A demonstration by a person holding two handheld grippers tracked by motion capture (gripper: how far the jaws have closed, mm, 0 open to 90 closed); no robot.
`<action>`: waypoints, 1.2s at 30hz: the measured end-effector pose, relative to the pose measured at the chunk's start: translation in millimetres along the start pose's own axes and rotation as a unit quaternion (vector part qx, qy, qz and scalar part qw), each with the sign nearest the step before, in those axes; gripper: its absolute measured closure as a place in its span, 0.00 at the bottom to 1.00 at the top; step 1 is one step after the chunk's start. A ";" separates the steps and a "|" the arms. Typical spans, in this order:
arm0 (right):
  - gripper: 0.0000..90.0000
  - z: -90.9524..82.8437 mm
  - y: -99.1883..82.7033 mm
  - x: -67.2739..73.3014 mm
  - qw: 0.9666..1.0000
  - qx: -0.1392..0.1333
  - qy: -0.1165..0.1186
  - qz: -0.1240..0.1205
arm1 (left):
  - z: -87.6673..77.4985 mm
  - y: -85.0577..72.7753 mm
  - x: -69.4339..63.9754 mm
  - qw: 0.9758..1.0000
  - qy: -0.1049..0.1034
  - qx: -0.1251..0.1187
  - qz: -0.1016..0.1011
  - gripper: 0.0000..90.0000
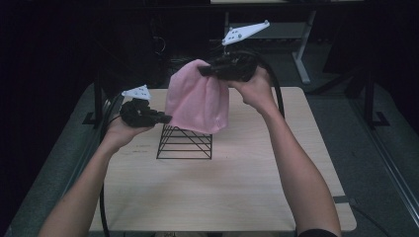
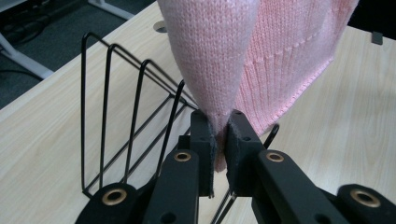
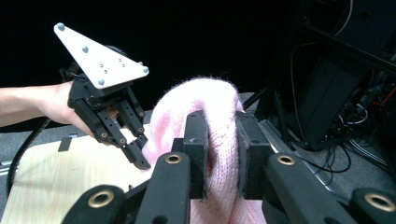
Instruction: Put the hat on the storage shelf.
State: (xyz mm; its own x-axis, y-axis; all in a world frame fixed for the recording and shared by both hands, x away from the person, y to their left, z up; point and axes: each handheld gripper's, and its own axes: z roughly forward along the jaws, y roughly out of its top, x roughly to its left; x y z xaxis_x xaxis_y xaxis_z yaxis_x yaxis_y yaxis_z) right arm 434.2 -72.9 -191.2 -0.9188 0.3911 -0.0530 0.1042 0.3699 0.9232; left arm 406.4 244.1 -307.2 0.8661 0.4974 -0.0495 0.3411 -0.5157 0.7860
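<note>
A pink knitted cloth [image 1: 197,101] hangs in the air between the two claws, above the black wire rack [image 1: 185,142] that stands on the pale wooden counter [image 1: 237,182]. The right claw [image 1: 205,70] is up high, at the cloth's top edge, with its jaws clamped on a thick fold of the knit; in the right gripper view the wool [image 3: 219,140] bulges out between and above the two black pads. The left claw [image 1: 167,118] sits lower, at the cloth's left edge, just beside the rack's top; its jaws are narrow and pinched on a gathered corner, which in the left gripper view rises from the pads [image 2: 232,135] like a cone. The cloth's ribbed hem [image 2: 299,88] hangs loose over the rack's wires [image 2: 135,112], its lower edge draped over the rack's peak in the high view.
</note>
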 end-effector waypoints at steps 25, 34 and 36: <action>0.85 31.9 -4.2 18.0 0.999 0.021 0.031 -0.016 | -13.6 -31.0 10.5 0.999 0.012 0.027 -0.024 0.91; 0.85 42.7 -7.0 22.7 0.998 0.042 0.039 -0.019 | -9.4 -42.0 11.7 0.999 0.006 0.040 -0.029 0.92; 0.84 44.3 -7.2 24.0 0.998 0.044 0.039 -0.020 | -9.3 -43.6 11.8 0.999 0.006 0.045 -0.030 0.93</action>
State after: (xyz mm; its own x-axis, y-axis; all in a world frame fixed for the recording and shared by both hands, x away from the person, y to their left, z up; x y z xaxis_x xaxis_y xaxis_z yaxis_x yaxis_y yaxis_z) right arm 428.3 -28.8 -215.9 -0.9495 0.3085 -0.0567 0.0961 0.4582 0.8836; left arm 398.4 278.9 -336.4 0.8388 0.5375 -0.0863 0.4240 -0.5456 0.7229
